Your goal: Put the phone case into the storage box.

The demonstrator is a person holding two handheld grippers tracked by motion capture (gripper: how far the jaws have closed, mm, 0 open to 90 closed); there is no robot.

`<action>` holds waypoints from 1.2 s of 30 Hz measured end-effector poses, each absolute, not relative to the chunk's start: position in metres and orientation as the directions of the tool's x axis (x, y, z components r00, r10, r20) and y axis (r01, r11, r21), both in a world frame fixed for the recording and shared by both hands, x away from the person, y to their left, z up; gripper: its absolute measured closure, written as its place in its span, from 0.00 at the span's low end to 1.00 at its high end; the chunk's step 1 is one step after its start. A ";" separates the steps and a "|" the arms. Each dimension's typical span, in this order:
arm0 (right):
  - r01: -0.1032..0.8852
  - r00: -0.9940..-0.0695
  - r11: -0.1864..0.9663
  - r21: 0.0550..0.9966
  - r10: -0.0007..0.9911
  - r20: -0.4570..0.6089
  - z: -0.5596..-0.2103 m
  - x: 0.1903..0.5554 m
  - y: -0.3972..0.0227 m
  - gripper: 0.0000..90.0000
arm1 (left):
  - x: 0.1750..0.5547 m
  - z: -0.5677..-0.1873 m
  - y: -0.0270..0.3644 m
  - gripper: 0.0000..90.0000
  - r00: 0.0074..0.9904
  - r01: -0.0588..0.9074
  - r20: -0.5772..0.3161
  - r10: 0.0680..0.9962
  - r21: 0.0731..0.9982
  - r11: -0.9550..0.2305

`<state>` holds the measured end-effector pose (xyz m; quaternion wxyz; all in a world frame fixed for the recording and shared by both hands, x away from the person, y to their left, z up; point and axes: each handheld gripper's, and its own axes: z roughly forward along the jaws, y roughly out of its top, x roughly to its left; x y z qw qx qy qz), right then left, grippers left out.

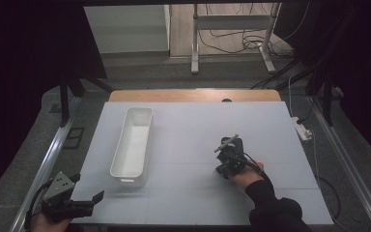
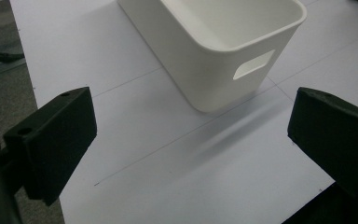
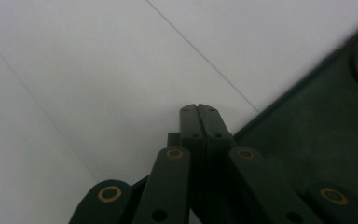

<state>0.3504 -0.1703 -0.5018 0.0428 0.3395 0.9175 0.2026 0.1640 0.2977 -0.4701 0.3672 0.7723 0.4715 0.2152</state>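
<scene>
the left gripper point(image 1: 84, 203) sat at the near left corner of the table point(image 1: 270, 121), jaws spread wide around nothing. the table showed bare surface on every side. the long white bin point(image 1: 133, 145) lay left of centre, well inside the edges. the right gripper point(image 1: 229, 154), jaws pressed together, hovered right of centre, apart from the bin.

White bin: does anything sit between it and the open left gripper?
Nothing visible does. Only bare table lies between the left gripper, fingers wide apart, and the white bin and its handle cutout.
</scene>
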 end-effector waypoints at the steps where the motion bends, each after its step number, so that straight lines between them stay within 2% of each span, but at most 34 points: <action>1: 0.611 -0.762 0.683 0.400 0.644 0.063 -0.502 0.349 -0.173 0.99 | 0.164 -0.470 0.298 0.02 0.463 0.570 -0.014 0.886 0.770 -0.286; 13: 0.649 -0.721 0.636 0.417 0.689 0.072 -0.501 0.343 -0.211 0.98 | 0.164 -0.470 0.297 0.02 0.463 0.572 -0.015 0.886 0.769 -0.286; 23: 0.645 -0.723 0.641 0.417 0.688 0.061 -0.500 0.342 -0.210 0.95 | 0.164 -0.470 0.297 0.02 0.463 0.572 -0.015 0.886 0.769 -0.286; 29: 0.634 -0.726 0.629 0.450 0.684 0.069 -0.488 0.339 -0.207 0.94 | 0.164 -0.470 0.297 0.02 0.462 0.572 -0.013 0.887 0.769 -0.286; 33: 0.624 -0.729 0.629 0.464 0.682 0.055 -0.478 0.336 -0.206 0.87 | 0.165 -0.470 0.297 0.02 0.459 0.574 -0.016 0.888 0.769 -0.283; 36: 0.629 -0.718 0.620 0.469 0.694 0.046 -0.473 0.335 -0.208 0.76 | 0.165 -0.470 0.297 0.02 0.459 0.574 -0.014 0.888 0.768 -0.285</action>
